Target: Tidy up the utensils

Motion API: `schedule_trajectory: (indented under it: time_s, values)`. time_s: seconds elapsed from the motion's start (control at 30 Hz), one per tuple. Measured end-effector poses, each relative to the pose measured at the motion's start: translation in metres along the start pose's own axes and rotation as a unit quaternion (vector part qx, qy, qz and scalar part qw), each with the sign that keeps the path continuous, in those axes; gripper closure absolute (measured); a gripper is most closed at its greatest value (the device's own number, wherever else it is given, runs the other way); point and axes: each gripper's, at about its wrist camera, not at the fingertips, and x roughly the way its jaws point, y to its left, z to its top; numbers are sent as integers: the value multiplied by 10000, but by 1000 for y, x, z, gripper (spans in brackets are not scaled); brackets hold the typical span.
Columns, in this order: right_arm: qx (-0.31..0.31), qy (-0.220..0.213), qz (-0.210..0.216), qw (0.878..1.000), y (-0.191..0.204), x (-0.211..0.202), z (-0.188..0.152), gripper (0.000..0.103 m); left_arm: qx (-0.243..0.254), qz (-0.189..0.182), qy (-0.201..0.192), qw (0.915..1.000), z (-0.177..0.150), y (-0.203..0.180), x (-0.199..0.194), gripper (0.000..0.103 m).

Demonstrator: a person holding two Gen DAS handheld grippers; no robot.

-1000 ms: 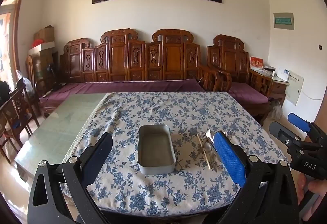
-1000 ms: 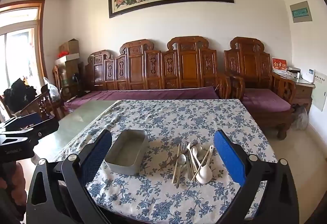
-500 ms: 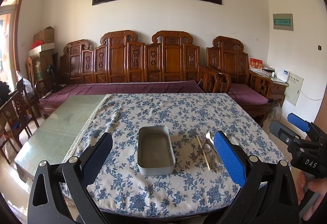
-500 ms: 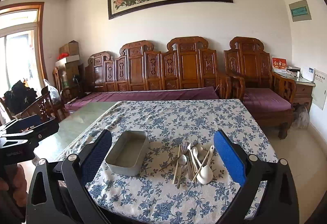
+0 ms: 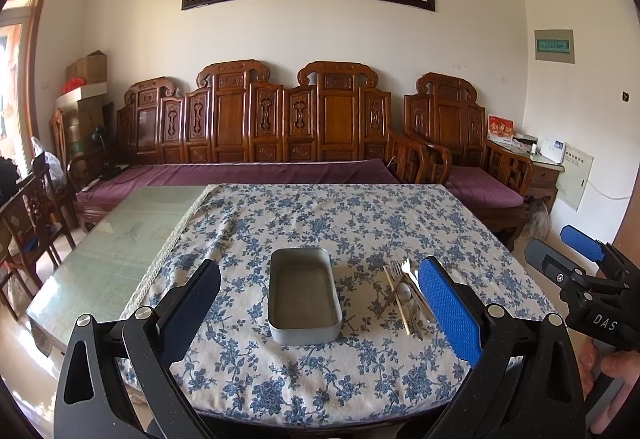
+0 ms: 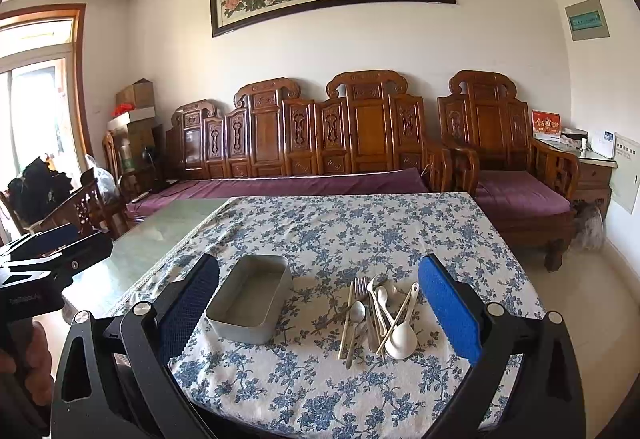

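An empty grey metal tray [image 5: 304,297] sits on the blue floral tablecloth [image 5: 340,223]; it also shows in the right wrist view [image 6: 250,303]. A pile of utensils [image 6: 378,315] lies right of it: a fork, metal spoons, chopsticks and a white ceramic spoon [image 6: 402,339]. In the left wrist view the pile [image 5: 404,297] is partly hidden by my finger. My left gripper [image 5: 320,315] is open and empty, held above the near table edge before the tray. My right gripper [image 6: 320,315] is open and empty, facing the pile.
The left part of the table is bare green glass [image 5: 116,239]. A carved wooden sofa with purple cushions [image 5: 260,171] stands behind the table. Wooden chairs [image 5: 28,215] stand at the left. A side cabinet [image 6: 592,167] stands at the far right.
Both grippers have shifted slightly; the views have tilted a little upward. Tray and utensils have not moved.
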Motion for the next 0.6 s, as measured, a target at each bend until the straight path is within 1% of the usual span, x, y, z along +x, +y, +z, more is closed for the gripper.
schedule_trajectory:
  time_s: [0.6]
  values:
    - [10, 1, 21, 10000, 0, 0, -1, 3, 12, -18, -75, 10000, 2, -5, -6, 7]
